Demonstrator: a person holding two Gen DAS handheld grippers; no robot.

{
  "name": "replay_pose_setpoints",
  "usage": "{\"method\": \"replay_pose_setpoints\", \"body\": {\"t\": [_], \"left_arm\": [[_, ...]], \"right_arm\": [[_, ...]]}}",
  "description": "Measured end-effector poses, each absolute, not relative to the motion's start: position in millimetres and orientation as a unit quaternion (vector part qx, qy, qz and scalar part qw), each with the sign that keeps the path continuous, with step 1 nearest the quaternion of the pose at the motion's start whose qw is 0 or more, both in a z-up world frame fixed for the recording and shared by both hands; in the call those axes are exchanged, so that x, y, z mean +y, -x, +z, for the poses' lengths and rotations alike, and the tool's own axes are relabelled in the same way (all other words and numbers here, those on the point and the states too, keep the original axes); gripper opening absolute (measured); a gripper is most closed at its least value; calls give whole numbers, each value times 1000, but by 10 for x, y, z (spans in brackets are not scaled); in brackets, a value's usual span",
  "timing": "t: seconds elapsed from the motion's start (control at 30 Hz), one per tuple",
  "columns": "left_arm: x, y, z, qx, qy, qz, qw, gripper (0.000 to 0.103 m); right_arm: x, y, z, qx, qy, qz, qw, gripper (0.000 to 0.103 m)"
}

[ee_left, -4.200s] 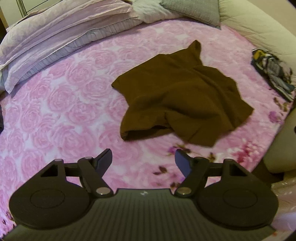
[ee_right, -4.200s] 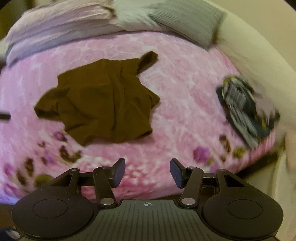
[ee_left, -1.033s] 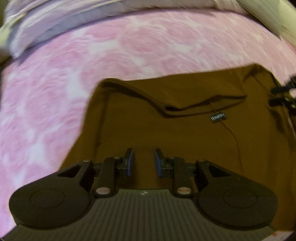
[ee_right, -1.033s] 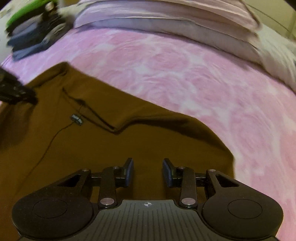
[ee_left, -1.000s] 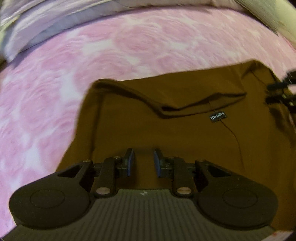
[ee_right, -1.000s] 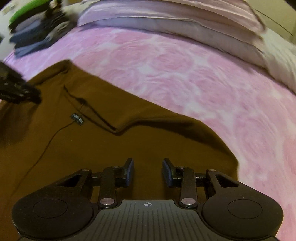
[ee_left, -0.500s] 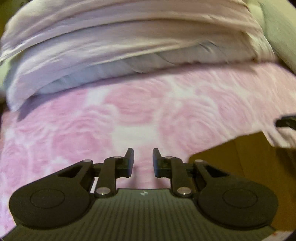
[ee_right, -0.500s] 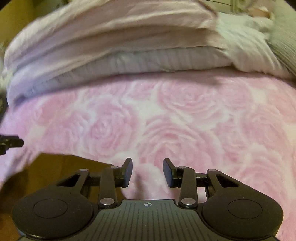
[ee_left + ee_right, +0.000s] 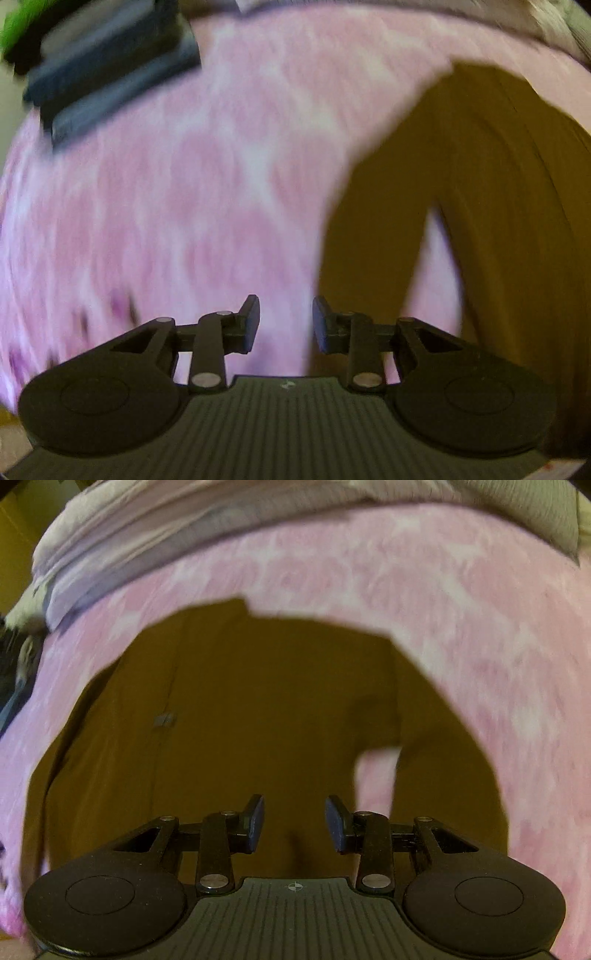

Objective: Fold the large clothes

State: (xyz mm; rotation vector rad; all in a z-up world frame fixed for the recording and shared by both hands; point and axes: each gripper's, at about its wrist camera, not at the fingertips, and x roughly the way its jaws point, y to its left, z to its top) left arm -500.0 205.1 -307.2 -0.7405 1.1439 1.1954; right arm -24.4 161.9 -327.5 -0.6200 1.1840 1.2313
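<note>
Looking down along both tools, we are seeing the brown garment (image 9: 258,709) spread on the pink rose-patterned bedspread (image 9: 461,602), with a small label (image 9: 164,720) showing on its left part and a sleeve-like flap reaching toward the near right edge, where a wedge of pink is showing through. We are holding the right gripper (image 9: 294,825) directly above the brown cloth with its fingers apart and nothing between them; the left gripper (image 9: 285,323) is hovering over bare bedspread, its fingers likewise parted and empty, with the garment (image 9: 461,206) lying just to its right. Both views are blurred, so we are not trusting the finer creases. A stack of dark folded clothes (image 9: 110,70) is sitting well apart at the far left, and pillows (image 9: 147,535) are lining the head of the bed. We are judging the cloth to be laid out but not yet folded, so the step in hand is picking the two points for the first fold. To do that well, we are wanting each tool to come down on an outer edge rather than the middle, pinching only the top layers, and both ends lifting together at an even height so the fabric is not dragging or bunching. We are expecting the soft knit to sag between the grips, so keeping light tension across it should be helping the fold line stay straight.
</note>
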Motion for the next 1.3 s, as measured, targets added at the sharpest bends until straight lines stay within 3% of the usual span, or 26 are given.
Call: {"method": "replay_pose_setpoints", "body": {"t": [0.17, 0.33, 0.37, 0.43, 0.47, 0.63, 0.73, 0.87, 0.93, 1.03, 1.3], "left_arm": [[1203, 5055, -3177, 532, 340, 476, 613, 34], [1063, 5052, -3491, 556, 305, 466, 617, 33], [1095, 5066, -3544, 557, 299, 465, 620, 29], [1186, 5131, -3594, 553, 296, 457, 631, 7], [1235, 5184, -3559, 546, 304, 451, 637, 3], [1650, 6094, -3083, 408, 366, 543, 636, 3], [2028, 6876, -2945, 323, 402, 635, 575, 6], [2248, 7358, -2885, 300, 406, 693, 515, 11], [2224, 7413, -2937, 294, 426, 692, 503, 14], [2112, 7372, -3059, 281, 462, 678, 498, 28], [1849, 7549, -3442, 171, 567, 681, 431, 32]], "right_arm": [[1538, 648, -3227, 522, 282, 544, 594, 34], [1608, 954, -3203, 509, 288, 558, 589, 34], [1619, 994, -3194, 505, 289, 561, 588, 34], [1631, 1080, -3166, 497, 294, 566, 588, 34], [1614, 1123, -3143, 493, 298, 568, 588, 34], [1484, 1205, -3001, 478, 304, 570, 596, 34], [1440, 1246, -2974, 481, 298, 563, 602, 34], [1399, 1336, -2945, 486, 293, 562, 601, 34], [1376, 1382, -2926, 483, 295, 564, 601, 34], [1326, 1411, -2912, 486, 293, 560, 603, 34], [1164, 1408, -2933, 497, 296, 539, 612, 34]]}}
